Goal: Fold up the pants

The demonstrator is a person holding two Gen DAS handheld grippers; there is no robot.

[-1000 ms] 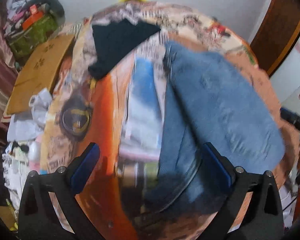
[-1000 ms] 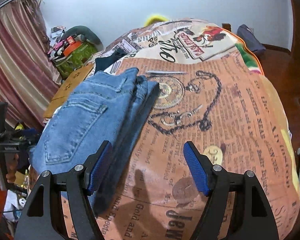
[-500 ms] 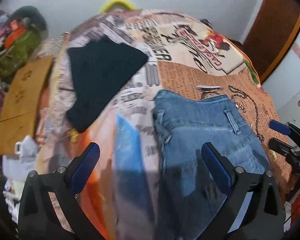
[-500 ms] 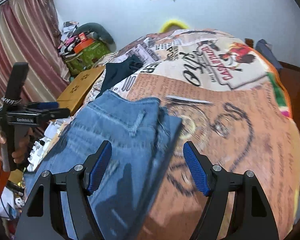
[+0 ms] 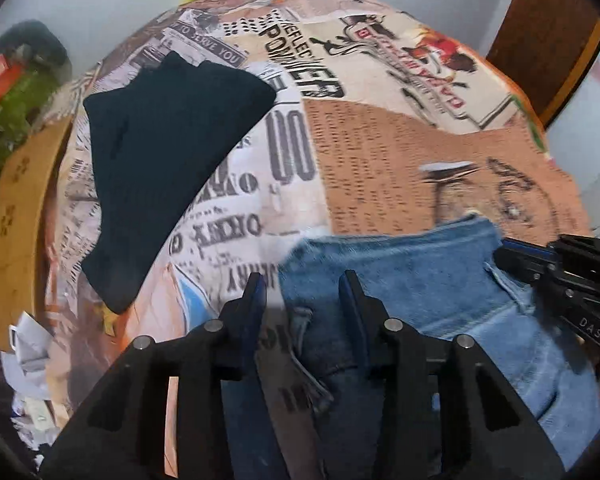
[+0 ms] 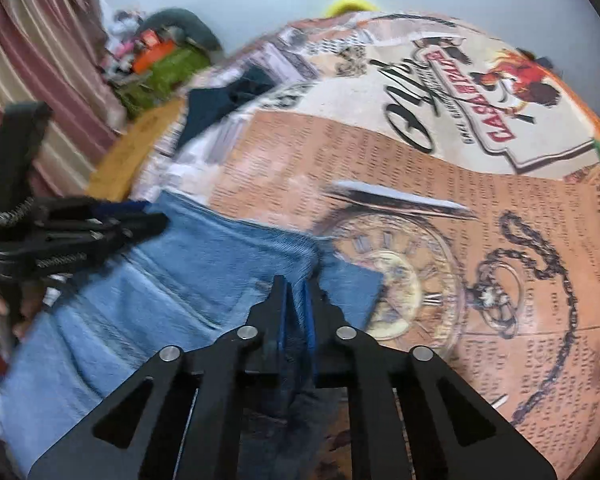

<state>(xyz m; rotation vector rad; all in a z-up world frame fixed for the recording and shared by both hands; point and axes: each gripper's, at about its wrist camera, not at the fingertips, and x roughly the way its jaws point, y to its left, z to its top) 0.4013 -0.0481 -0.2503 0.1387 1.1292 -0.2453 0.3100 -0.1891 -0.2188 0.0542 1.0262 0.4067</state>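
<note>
Blue jeans [image 5: 420, 276] lie folded on the printed bedspread [image 5: 380, 160], waistband edge farthest from me. My left gripper [image 5: 302, 292] is at the waistband's left corner; its jaws are closing with the denim corner between them, and a gap still shows beside the left finger. The right gripper [image 6: 296, 296] is shut on the jeans [image 6: 160, 300] at the waistband's right corner, with denim pinched between its pads. Each gripper also shows in the other's view: the right gripper [image 5: 540, 256] and the left gripper [image 6: 100, 220].
A dark folded garment [image 5: 160, 160] lies on the bedspread beyond and left of the jeans. A cardboard box [image 5: 12, 200] and a pile of clutter [image 6: 160, 64] stand past the bed's left side, by a striped curtain [image 6: 40, 80]. A wooden door [image 5: 540, 20] is at right.
Both grippers have travelled along the jeans to the far waistband edge and come lower. The left jaws have narrowed around the corner. The right jaws have shut on the denim.
</note>
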